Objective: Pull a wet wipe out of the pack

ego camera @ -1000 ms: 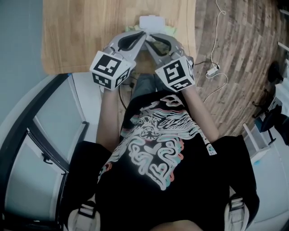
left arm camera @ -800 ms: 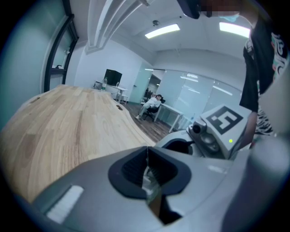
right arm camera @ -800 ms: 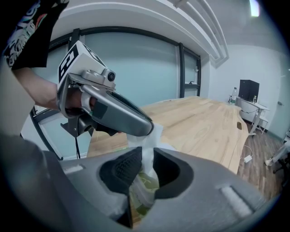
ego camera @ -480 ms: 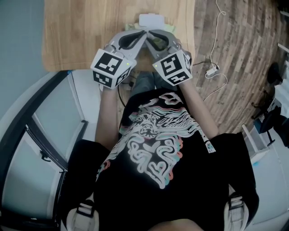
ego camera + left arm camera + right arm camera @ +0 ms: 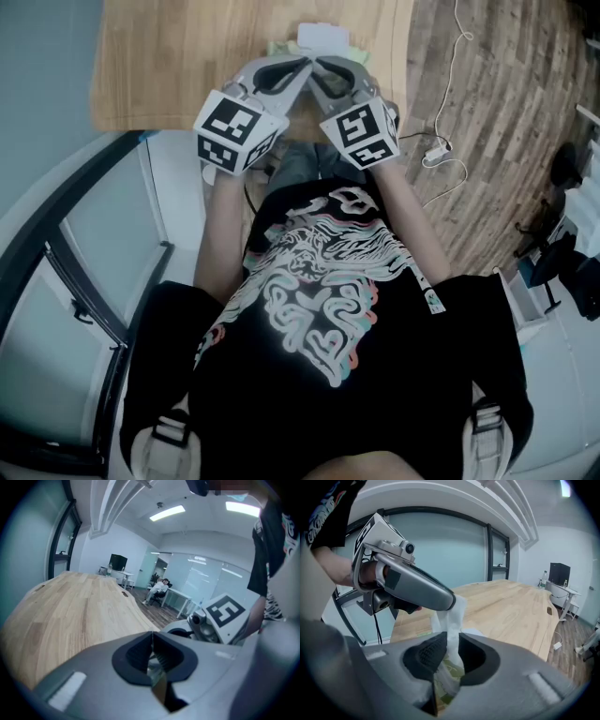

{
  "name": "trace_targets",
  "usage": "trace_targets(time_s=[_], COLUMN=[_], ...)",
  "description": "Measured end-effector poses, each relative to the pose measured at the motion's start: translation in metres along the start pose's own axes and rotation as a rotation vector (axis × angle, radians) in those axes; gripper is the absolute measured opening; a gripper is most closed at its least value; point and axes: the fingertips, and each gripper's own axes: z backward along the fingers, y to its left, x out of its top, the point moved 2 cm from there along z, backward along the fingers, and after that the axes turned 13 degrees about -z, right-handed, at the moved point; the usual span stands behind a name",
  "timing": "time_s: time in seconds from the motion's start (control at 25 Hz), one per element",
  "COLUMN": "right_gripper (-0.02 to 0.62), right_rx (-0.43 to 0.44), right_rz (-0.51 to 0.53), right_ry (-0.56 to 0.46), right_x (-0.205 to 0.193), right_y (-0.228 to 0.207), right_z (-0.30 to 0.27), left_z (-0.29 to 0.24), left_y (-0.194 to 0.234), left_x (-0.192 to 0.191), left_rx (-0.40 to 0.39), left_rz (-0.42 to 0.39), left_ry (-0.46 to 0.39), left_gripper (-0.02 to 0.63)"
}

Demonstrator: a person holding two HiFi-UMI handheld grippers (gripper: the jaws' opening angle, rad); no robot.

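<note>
The wet wipe pack (image 5: 319, 39), green with a white lid, lies near the front edge of the wooden table (image 5: 178, 66). Both grippers meet tip to tip just above it. My left gripper (image 5: 307, 64) is shut, and in the right gripper view its tip (image 5: 451, 601) pinches the top of a white wet wipe (image 5: 451, 620). The wipe hangs down from there through the narrow gap of my right gripper (image 5: 451, 656), whose pads close against it. Under those jaws a patch of the green pack (image 5: 449, 674) shows. In the left gripper view my left gripper (image 5: 152, 656) has its jaws together.
The table stretches away wide and bare beyond the pack. A white cable and power strip (image 5: 439, 148) lie on the wood floor at the right. A dark-framed glass partition (image 5: 84, 281) runs along the left. A person sits at a far desk (image 5: 157, 588).
Both grippers stay tip to tip over the pack. The head view has shifted a little, so they sit slightly higher in the picture.
</note>
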Motion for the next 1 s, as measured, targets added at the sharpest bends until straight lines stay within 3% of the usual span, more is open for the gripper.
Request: trace_targets(time_s=[1.0], right_gripper=[0.078], right_rx=[0.011], right_rz=[0.034], right_ry=[0.028], right_x=[-0.006], right_y=[0.0], right_z=[0.003], left_z=[0.019], left_y=[0.005], left_x=[0.018], left_rx=[0.082], left_rz=[0.018], left_ry=[-0.033], left_gripper=[-0.008])
